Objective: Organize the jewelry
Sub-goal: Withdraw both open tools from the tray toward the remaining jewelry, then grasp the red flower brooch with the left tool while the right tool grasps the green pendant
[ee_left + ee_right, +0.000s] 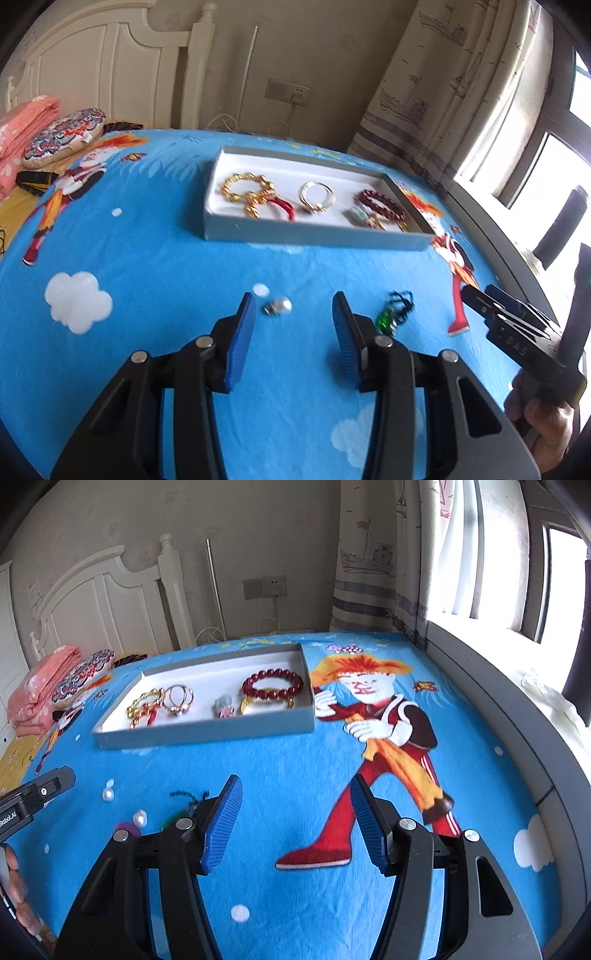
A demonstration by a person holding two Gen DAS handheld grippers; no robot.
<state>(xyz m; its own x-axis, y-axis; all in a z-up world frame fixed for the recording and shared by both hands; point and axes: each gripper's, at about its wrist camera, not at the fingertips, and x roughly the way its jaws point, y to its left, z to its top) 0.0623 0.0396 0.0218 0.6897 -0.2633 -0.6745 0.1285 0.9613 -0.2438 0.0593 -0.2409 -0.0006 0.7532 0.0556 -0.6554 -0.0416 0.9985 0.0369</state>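
Both tongs, left (293, 314) and right (295, 797), gape wide and empty above the blue cartoon-print bedsheet (166, 280); a small silvery pearl earring (277, 306) lies between the left fingers.

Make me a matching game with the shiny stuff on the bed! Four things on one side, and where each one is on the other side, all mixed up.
Things:
1. dark red bead bracelet
2. gold chain bracelet
3. green pendant on a black cord
4. pearl earrings

Places:
A. on the blue sheet, between the left gripper's fingertips
B. in the tray, window end
C. on the blue sheet, just outside the left gripper's right finger
D. in the tray, headboard end

Pairs: 1-B, 2-D, 3-C, 4-A
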